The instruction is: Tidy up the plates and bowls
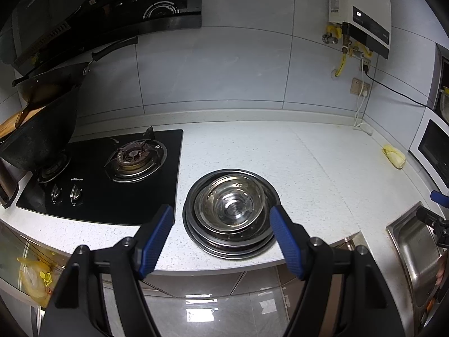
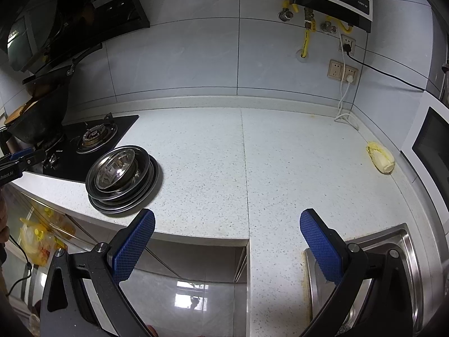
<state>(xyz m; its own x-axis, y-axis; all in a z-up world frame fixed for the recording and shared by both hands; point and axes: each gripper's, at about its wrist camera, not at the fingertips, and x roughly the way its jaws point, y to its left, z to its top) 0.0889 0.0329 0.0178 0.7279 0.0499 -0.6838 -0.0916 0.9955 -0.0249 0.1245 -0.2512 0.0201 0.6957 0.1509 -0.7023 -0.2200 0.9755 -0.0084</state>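
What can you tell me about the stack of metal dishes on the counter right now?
The stack of dishes is shiny metal: a small bowl nested upright in wider shallow plates, rims slightly offset. It sits on the speckled white counter near its front edge, just right of the black stove. The left gripper hangs open before it; nothing touches it.

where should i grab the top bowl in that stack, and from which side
Take the top bowl by its thin rim, one pad inside and one outside, coming from the counter-edge side nearest the open left tongs. It sits upright and nested in the plates, so its walls are mostly hidden; only the raised rim is free.
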